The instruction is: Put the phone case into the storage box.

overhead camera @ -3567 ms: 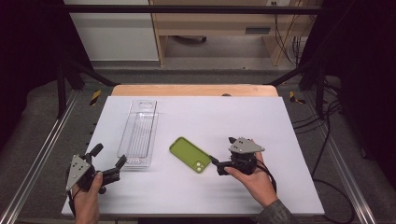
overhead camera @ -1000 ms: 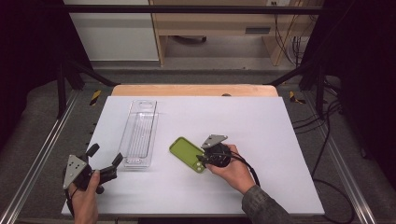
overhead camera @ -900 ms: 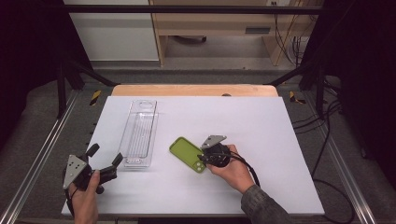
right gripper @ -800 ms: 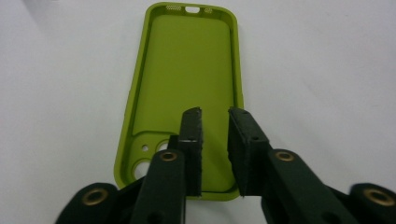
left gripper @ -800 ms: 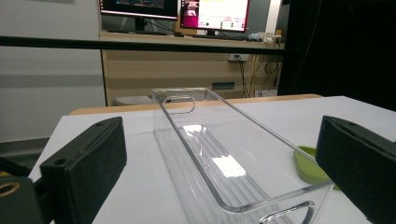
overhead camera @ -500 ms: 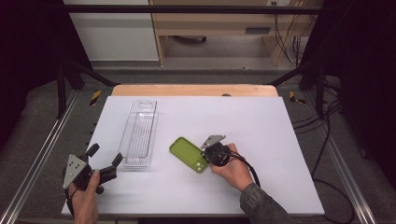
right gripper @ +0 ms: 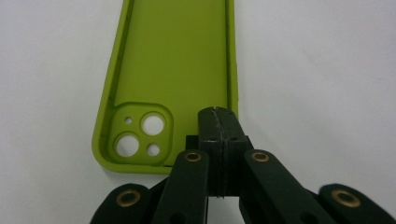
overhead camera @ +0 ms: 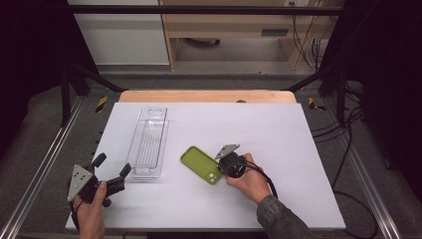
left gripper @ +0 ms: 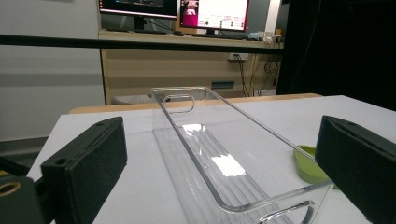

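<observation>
A lime-green phone case [overhead camera: 199,162] lies inside-up near the middle of the white table [overhead camera: 278,134]. In the right gripper view the case [right gripper: 173,60] has its camera cutout at the lower left. My right gripper [right gripper: 218,116] is shut, its tips over the case's near right corner; whether the rim is pinched does not show. From above, that gripper [overhead camera: 222,168] touches the case's right end. My left gripper [overhead camera: 112,165] is held open at the front left, facing the near end of a clear plastic tray [overhead camera: 148,142]. The tray [left gripper: 184,140] stands between its open jaws, with the case's edge [left gripper: 310,163] at right.
A wooden strip [overhead camera: 206,95] runs along the table's far edge. Metal rails [overhead camera: 45,164] flank both sides. A cable [overhead camera: 263,174] trails from the right gripper over the hand. Monitors and a desk [left gripper: 187,37] stand beyond the table.
Since 3.6 s ago my right gripper has moved left from the case's right side up to its end. Over the last second hardly anything shifts. The left gripper stays put.
</observation>
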Motion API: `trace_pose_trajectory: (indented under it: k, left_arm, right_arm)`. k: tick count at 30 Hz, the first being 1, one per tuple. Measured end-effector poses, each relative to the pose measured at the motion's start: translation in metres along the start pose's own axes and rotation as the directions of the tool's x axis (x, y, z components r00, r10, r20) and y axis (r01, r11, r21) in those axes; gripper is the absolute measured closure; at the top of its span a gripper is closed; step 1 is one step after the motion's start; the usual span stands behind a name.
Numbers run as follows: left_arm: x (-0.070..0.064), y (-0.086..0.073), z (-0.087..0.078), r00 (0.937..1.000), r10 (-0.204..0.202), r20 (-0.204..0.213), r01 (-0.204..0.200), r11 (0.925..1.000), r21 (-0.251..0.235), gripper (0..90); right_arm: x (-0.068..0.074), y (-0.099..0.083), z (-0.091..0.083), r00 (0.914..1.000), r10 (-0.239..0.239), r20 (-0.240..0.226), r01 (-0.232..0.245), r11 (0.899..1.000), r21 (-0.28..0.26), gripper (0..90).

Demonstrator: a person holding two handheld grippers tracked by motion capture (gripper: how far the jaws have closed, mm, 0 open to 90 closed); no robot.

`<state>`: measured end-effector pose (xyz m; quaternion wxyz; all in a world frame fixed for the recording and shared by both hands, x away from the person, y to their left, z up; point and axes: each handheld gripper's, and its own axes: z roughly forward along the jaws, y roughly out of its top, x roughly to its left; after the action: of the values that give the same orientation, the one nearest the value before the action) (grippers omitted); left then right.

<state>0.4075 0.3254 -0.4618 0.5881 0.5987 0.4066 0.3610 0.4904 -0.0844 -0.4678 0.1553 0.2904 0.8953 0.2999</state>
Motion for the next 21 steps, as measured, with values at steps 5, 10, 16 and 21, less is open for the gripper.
trace_pose_trajectory:
  k: [5,10,16,21]
  left_arm:
    - [0.000,0.000,0.000,1.0000,-0.001,0.000,0.001,1.0000,0.000,2.2]
    - [0.000,0.000,0.000,1.0000,-0.001,0.002,0.001,1.0000,0.001,2.2]
    - [0.000,0.000,0.000,1.0000,-0.001,0.001,0.001,1.0000,0.000,2.2]
    - [0.000,0.000,0.000,1.0000,-0.001,0.000,0.001,1.0000,0.004,2.3]
  right_arm:
    - [-0.001,-0.001,0.000,1.0000,0.001,0.001,-0.001,1.000,0.005,90.0]
    - [-0.002,-0.001,0.001,1.0000,-0.002,-0.001,0.002,1.000,0.008,90.0]
    - [-0.006,-0.002,0.001,0.9999,0.005,0.016,-0.006,1.000,0.013,90.0]
    - [-0.013,-0.002,0.003,0.9994,0.019,0.031,-0.020,1.000,0.012,90.0]
